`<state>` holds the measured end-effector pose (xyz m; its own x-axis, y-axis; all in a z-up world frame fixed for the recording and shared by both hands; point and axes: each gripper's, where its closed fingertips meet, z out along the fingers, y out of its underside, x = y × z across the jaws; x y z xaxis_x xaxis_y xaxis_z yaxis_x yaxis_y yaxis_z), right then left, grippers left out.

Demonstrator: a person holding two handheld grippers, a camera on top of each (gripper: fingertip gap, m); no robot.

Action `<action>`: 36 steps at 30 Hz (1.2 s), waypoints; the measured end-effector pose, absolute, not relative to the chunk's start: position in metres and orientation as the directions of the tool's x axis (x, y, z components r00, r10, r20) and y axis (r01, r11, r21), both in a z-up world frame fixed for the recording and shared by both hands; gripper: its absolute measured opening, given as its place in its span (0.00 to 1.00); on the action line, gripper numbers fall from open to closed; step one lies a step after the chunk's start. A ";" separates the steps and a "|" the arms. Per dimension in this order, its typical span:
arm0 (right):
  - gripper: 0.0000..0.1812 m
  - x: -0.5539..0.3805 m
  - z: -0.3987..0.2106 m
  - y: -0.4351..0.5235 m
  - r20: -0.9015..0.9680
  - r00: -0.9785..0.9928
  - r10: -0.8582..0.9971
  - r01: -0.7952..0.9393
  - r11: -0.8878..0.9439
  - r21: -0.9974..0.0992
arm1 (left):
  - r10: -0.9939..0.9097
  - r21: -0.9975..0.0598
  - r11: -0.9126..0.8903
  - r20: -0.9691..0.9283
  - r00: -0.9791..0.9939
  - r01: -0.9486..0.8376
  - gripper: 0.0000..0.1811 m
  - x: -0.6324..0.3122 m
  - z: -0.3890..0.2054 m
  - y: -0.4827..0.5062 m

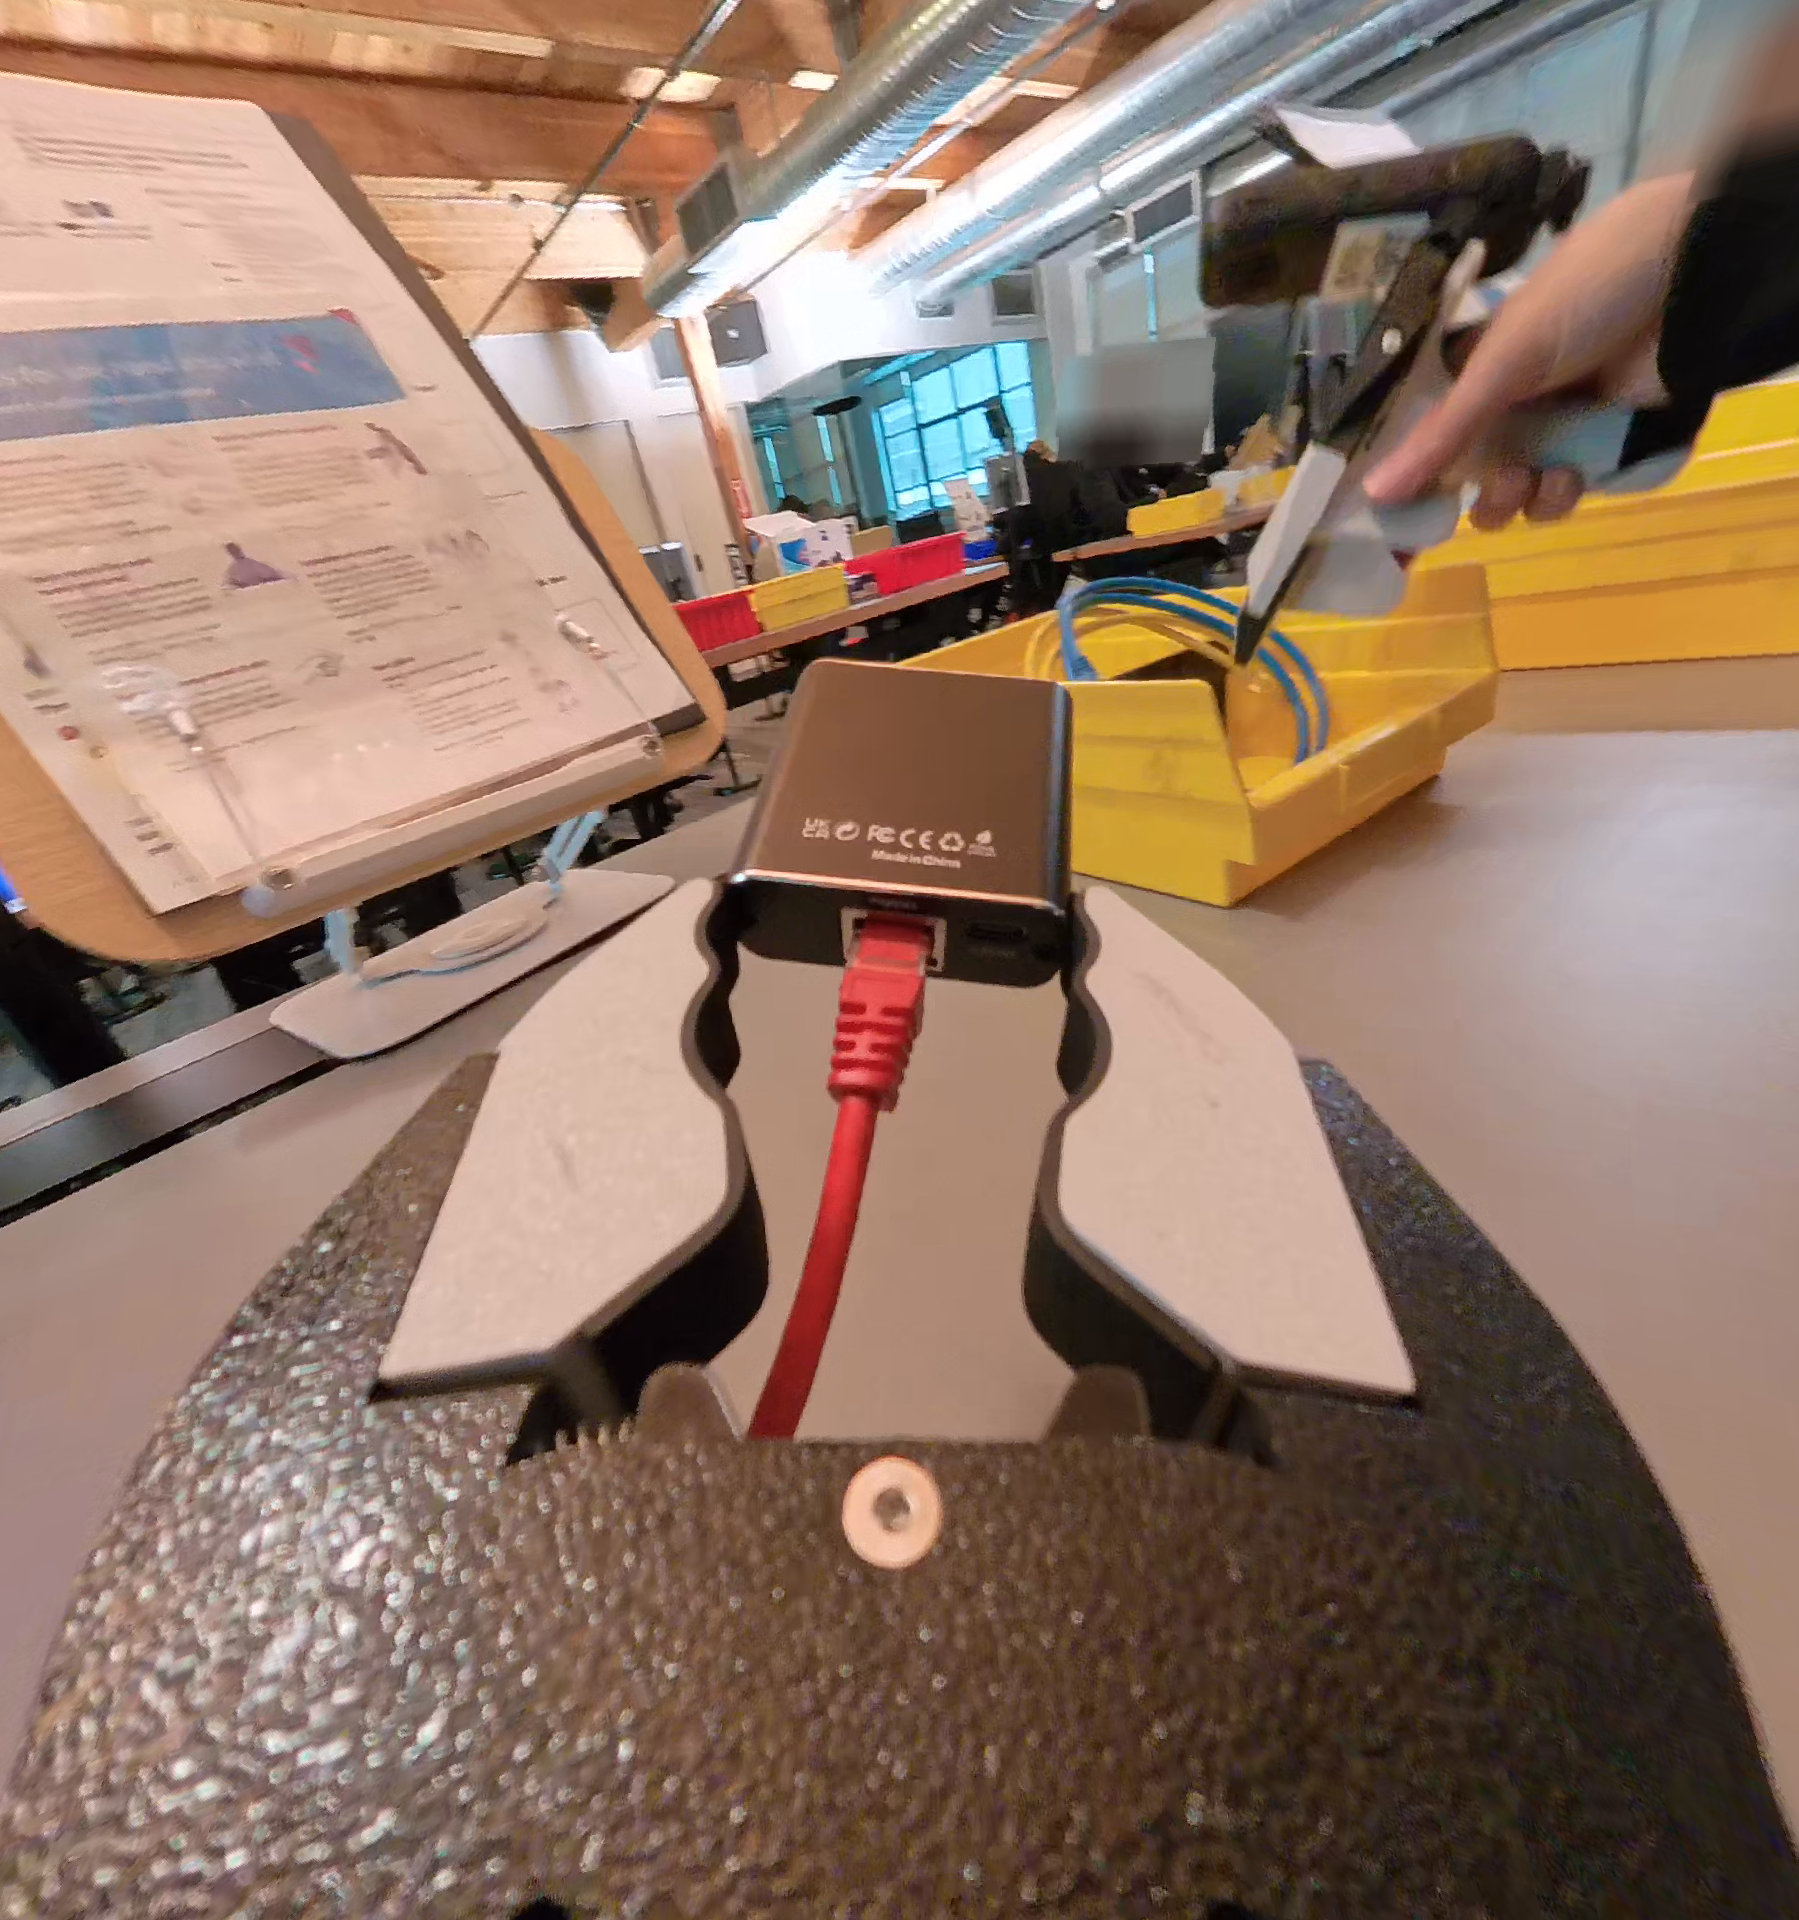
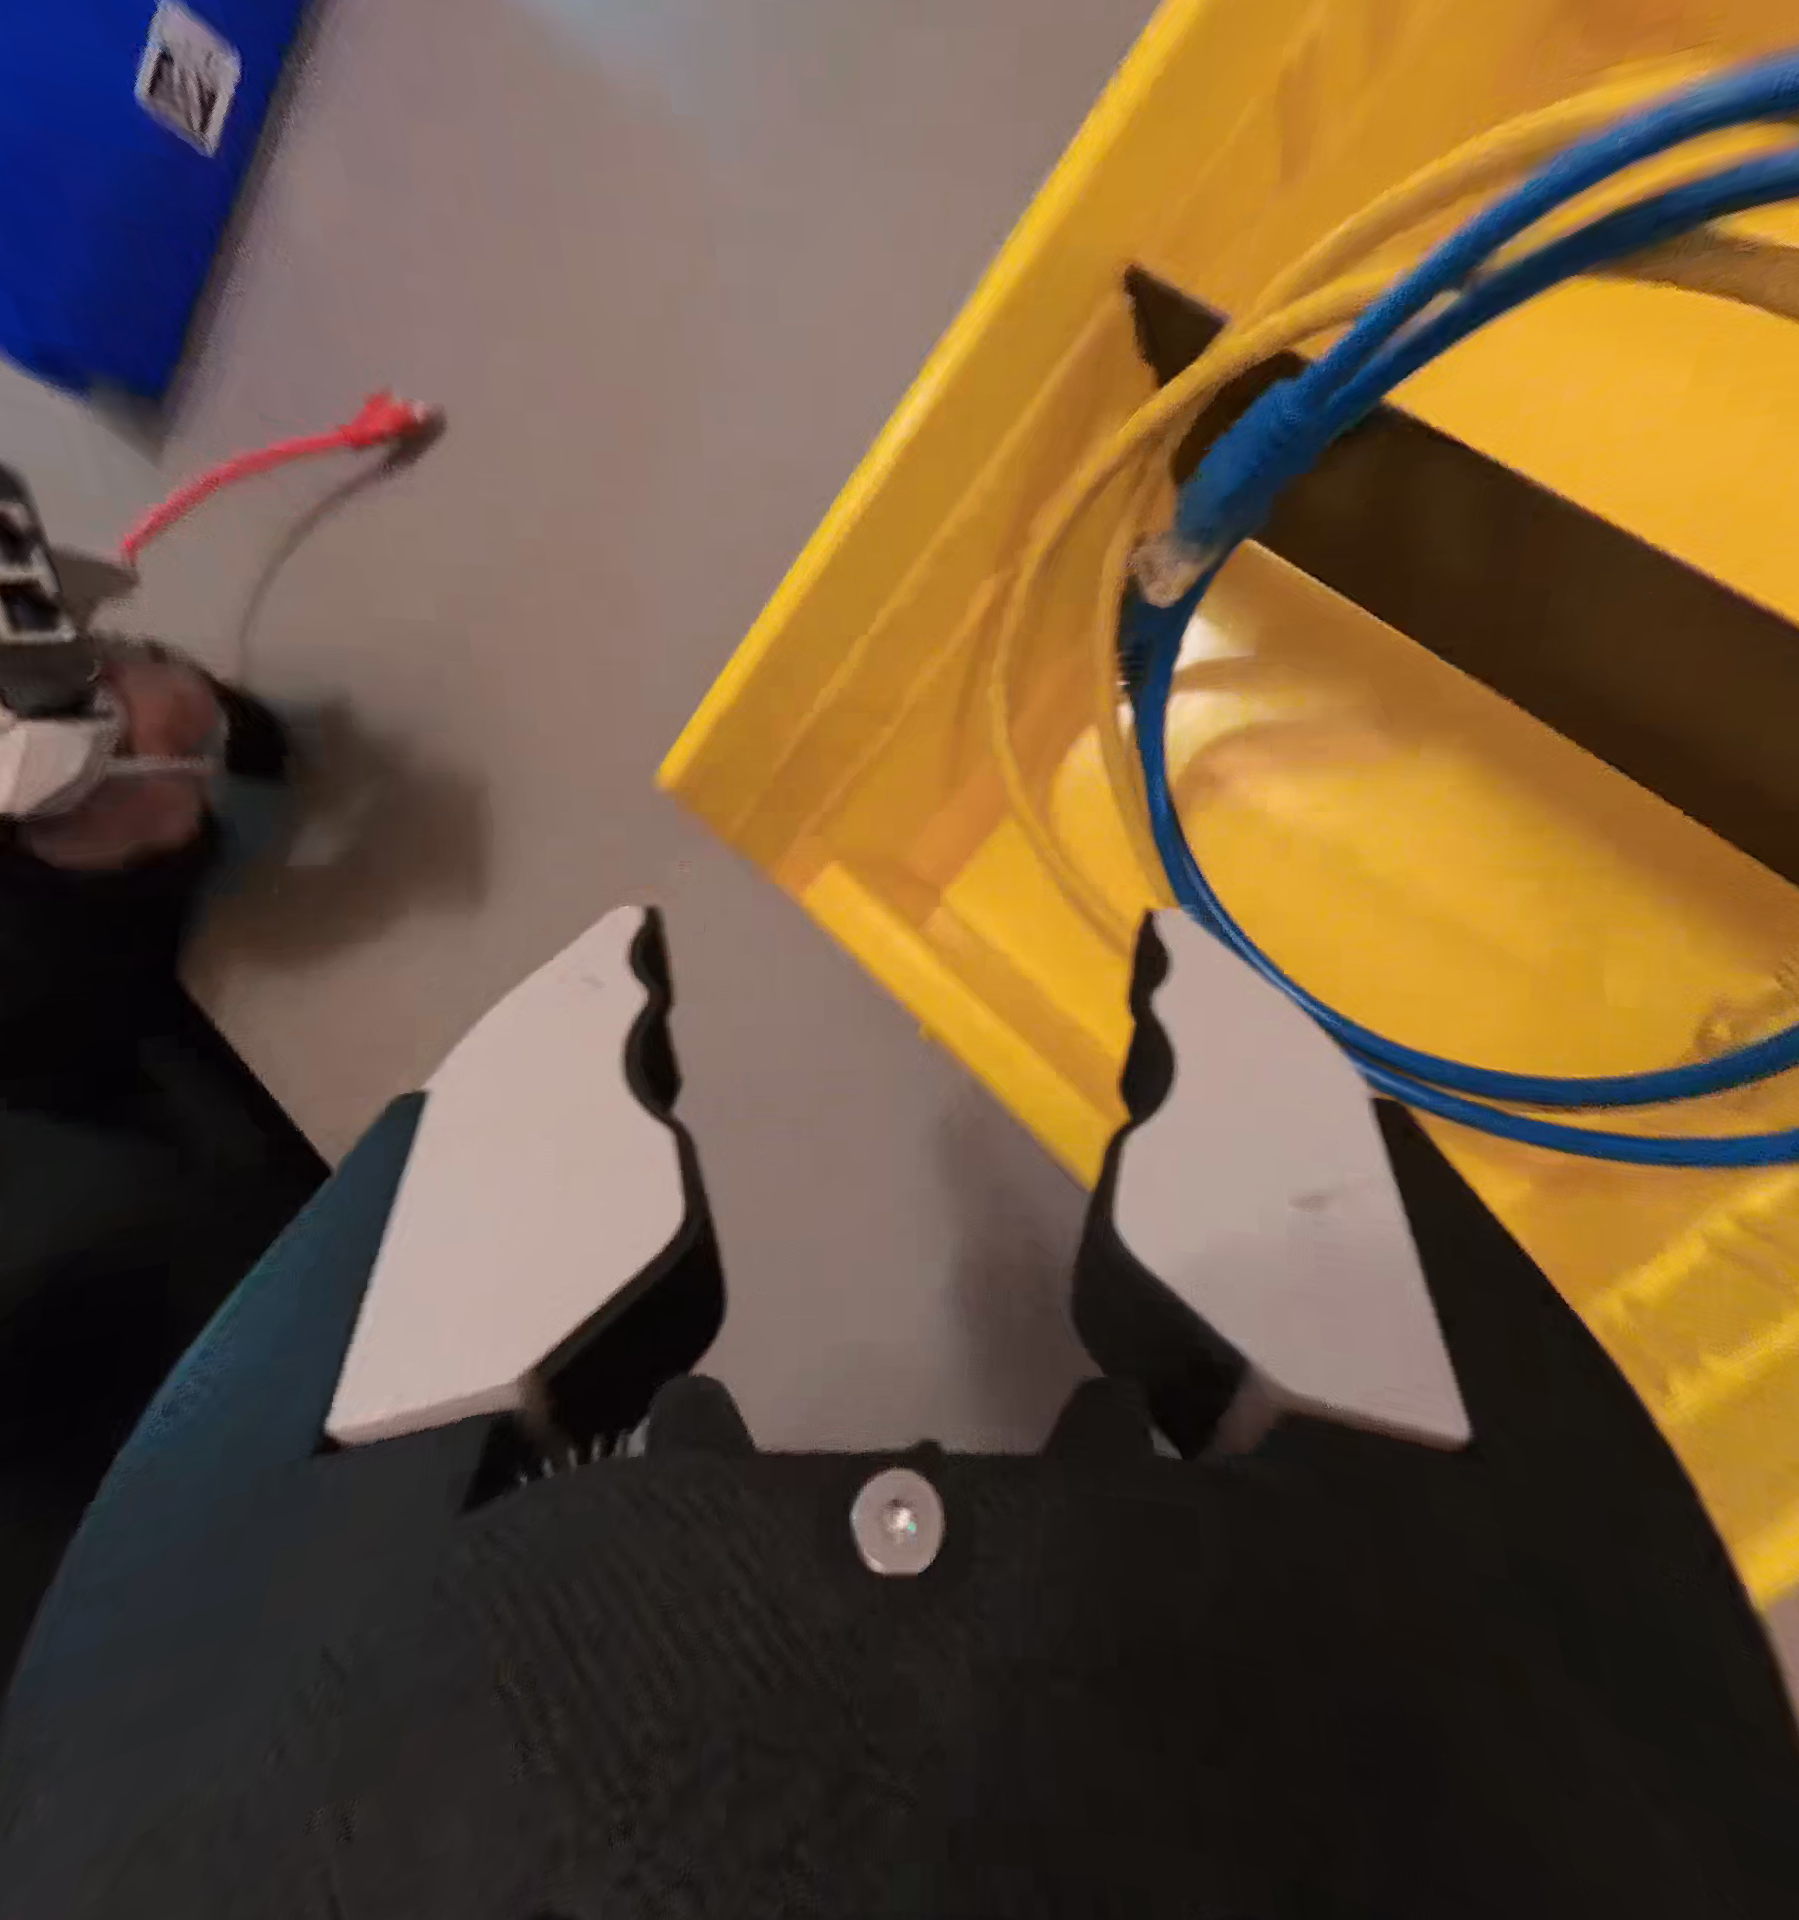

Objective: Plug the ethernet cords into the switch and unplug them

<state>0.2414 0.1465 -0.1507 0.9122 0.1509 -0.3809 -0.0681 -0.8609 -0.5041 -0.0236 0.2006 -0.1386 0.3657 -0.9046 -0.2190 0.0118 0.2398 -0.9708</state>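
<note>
left gripper (image 1: pixel 895 935) pinches the switch (image 1: pixel 910 800) on the surface (image 1: pixel 1497 1039), steadying it, red cord (image 1: pixel 869 1039) plugged in | right gripper (image 2: pixel 900 925) spread, empty, over the yellow bin (image 2: pixel 978 520) so you can take the blue cord (image 2: pixel 1227 468)

Switch (image 1: pixel 905 821) on table (image 1: pixel 1497 1039); bin (image 1: pixel 1290 748) behind it, holding cords (image 1: pixel 1290 665).

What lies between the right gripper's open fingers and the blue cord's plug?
In the right wrist view, between the right gripper and the blue cord lies only the yellow bin's near wall, with yellow cord inside.
</note>
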 end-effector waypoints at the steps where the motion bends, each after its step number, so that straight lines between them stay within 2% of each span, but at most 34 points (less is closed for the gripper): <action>1: 0.48 0.232 -0.138 0.141 -0.345 0.913 0.219 -0.002 -0.842 -0.540 | -0.918 -0.969 0.248 -0.233 0.322 0.005 0.32 -0.021 -0.139 0.196; 2: 0.45 0.213 -0.123 0.137 -0.309 0.892 0.329 0.084 -0.794 -0.602 | -0.937 -0.966 0.258 -0.251 0.244 -0.003 0.32 -0.017 -0.140 0.188; 5: 0.48 0.125 -0.092 0.120 -0.107 0.720 0.686 0.369 -0.509 -0.778 | -0.961 -0.962 0.272 -0.271 -0.062 -0.007 0.33 -0.013 -0.141 0.155; 7: 0.55 0.065 -0.094 0.109 0.111 0.583 0.805 0.531 -0.274 -0.802 | -0.940 -0.972 0.236 -0.223 -0.260 -0.021 0.33 -0.018 -0.142 0.132; 8: 0.55 0.037 -0.099 0.104 0.186 0.526 0.830 0.569 -0.181 -0.802 | -0.923 -0.970 0.240 -0.217 -0.317 -0.035 0.33 -0.021 -0.143 0.125; 11: 0.50 -0.019 -0.127 0.099 0.248 0.440 0.863 0.645 -0.111 -0.756 | -0.895 -0.947 0.311 -0.265 -0.357 -0.077 0.33 -0.024 -0.147 0.118; 13: 0.48 -0.031 -0.141 0.107 0.272 0.455 0.848 0.663 -0.119 -0.739 | -0.883 -0.933 0.347 -0.292 -0.367 -0.093 0.33 -0.027 -0.149 0.116; 16: 0.40 -0.030 -0.151 0.121 0.300 0.495 0.815 0.673 -0.141 -0.726 | -0.879 -0.931 0.356 -0.302 -0.369 -0.086 0.33 -0.030 -0.145 0.116; 17: 0.34 -0.033 -0.150 0.121 0.305 0.485 0.820 0.664 -0.117 -0.739 | -0.881 -0.926 0.365 -0.308 -0.360 -0.100 0.33 -0.031 -0.146 0.119; 21: 0.34 -0.037 -0.156 0.124 0.333 0.488 0.807 0.676 -0.108 -0.729 | -0.872 -0.916 0.384 -0.319 -0.371 -0.116 0.33 -0.037 -0.150 0.122; 23: 0.34 -0.035 -0.151 0.128 0.340 0.520 0.784 0.632 -0.085 -0.770 | -0.874 -0.914 0.391 -0.332 -0.354 -0.109 0.33 -0.037 -0.150 0.125; 25: 0.34 -0.024 -0.141 0.137 0.383 0.602 0.700 0.592 -0.070 -0.803 | -0.912 -0.931 0.362 -0.342 -0.225 -0.053 0.39 -0.035 -0.133 0.139; 27: 0.34 -0.007 -0.131 0.148 0.452 0.700 0.553 0.572 -0.055 -0.818 | -0.951 -0.949 0.306 -0.308 -0.016 0.073 0.50 -0.040 -0.098 0.163; 29: 0.34 0.014 -0.116 0.158 0.491 0.804 0.335 0.534 -0.042 -0.845 | -0.961 -0.950 0.226 -0.182 0.206 0.215 0.51 -0.057 -0.065 0.190; 31: 0.34 0.029 -0.106 0.159 0.500 0.845 0.189 0.515 -0.039 -0.856 | -0.974 -0.952 0.058 0.011 0.225 0.301 0.44 -0.063 -0.057 0.198; 33: 0.34 0.031 -0.098 0.158 0.478 0.870 0.120 0.482 -0.010 -0.876 | -0.961 -0.955 -0.160 0.209 0.184 0.248 0.48 -0.051 -0.074 0.200; 36: 0.34 0.016 -0.096 0.154 0.483 0.868 0.116 0.484 0.021 -0.875 | -0.879 -0.880 -0.475 0.472 -0.062 0.033 0.48 -0.021 -0.107 0.166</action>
<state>0.0156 0.1536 -0.0957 0.8679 0.1157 0.4831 0.4842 0.0209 -0.8747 -0.0209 0.1660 -0.1066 -0.0618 -0.8793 0.4723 0.0328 -0.4747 -0.8795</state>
